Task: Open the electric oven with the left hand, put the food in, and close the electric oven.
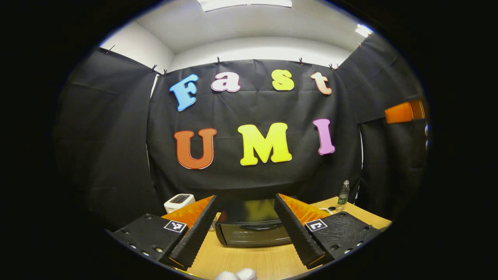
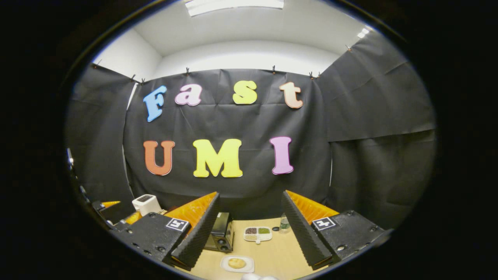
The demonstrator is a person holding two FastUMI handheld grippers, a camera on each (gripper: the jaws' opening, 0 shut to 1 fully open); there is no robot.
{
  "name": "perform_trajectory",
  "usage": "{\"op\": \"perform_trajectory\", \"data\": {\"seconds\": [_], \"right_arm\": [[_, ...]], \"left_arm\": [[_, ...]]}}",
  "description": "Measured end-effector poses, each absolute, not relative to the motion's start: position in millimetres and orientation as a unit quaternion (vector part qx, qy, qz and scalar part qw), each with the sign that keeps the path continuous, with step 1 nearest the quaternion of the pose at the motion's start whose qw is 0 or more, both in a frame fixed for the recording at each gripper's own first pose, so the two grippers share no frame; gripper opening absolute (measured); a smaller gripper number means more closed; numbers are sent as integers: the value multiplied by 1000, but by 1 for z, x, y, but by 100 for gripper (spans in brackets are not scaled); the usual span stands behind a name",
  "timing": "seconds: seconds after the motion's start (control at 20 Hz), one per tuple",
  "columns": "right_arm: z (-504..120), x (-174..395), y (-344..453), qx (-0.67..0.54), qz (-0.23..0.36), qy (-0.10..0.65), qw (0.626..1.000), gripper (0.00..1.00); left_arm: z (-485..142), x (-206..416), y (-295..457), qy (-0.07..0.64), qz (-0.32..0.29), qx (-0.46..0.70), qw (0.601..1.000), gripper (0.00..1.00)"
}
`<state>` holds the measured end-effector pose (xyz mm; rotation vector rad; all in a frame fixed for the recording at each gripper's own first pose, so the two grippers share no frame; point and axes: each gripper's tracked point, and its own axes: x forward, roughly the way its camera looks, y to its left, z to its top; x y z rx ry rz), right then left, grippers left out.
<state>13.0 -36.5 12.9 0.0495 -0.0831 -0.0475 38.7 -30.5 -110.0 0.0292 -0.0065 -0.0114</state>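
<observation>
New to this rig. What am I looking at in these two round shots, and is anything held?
No robot arm here: a person carries a two-finger gripper in each hand, each with a fisheye camera looking along its own fingers. The left gripper view shows the left gripper, jaws open and empty, facing the closed electric oven on a wooden table. The right gripper view shows the right gripper, also open and empty, above a plate of food, with a divided tray, a bottle and a white appliance behind.
</observation>
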Motion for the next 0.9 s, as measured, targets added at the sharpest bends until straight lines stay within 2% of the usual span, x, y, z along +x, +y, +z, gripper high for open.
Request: {"op": "perform_trajectory", "data": {"seconds": [0.4, 0.8, 0.9], "right_arm": [[5, 23, -31, 2, -16, -31, 999, 100], [-5, 38, -42, -8, -29, -13, 999, 98], [-9, 41, -43, -10, -32, -5, 999, 100]], "left_arm": [[-187, 86, -57, 43, -14, -5, 999, 95], [-234, 146, -60, 74, -8, 4, 997, 95], [-244, 157, -63, 82, -9, 2, 997, 95]]}}
